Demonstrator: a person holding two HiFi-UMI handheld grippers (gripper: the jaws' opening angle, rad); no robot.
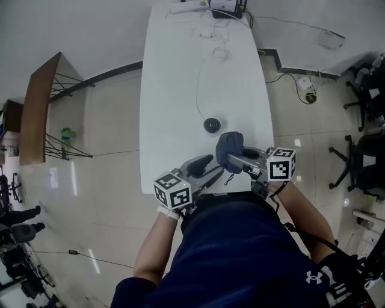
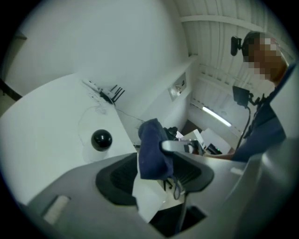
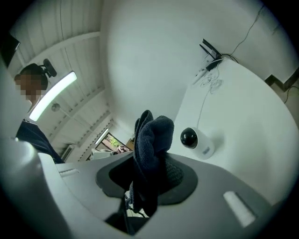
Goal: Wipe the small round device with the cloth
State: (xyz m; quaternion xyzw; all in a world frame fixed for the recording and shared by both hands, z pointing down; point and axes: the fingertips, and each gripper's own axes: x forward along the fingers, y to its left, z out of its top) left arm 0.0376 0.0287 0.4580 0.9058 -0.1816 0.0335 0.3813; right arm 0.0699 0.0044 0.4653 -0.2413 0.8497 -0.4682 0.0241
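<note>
The small round device point(image 1: 212, 125), white with a black dome, sits on the white table point(image 1: 174, 90) near its front end; it also shows as the device point(image 2: 101, 139) point(image 3: 190, 137) in both gripper views. My right gripper point(image 1: 231, 157) point(image 3: 149, 175) is shut on a bunched dark blue cloth point(image 1: 230, 146) point(image 3: 152, 140), held just in front of the device and off the table. My left gripper point(image 1: 207, 170) point(image 2: 154, 175) stands open at the table's front edge, beside the right one. From its view the cloth point(image 2: 152, 149) hangs ahead of its jaws without being pinched by them.
A thin cable point(image 1: 198, 90) runs from the device to a router and plugs point(image 1: 227, 7) at the table's far end. Office chairs point(image 1: 361, 162) stand to the right on the floor, and a wooden shelf point(image 1: 36, 108) to the left.
</note>
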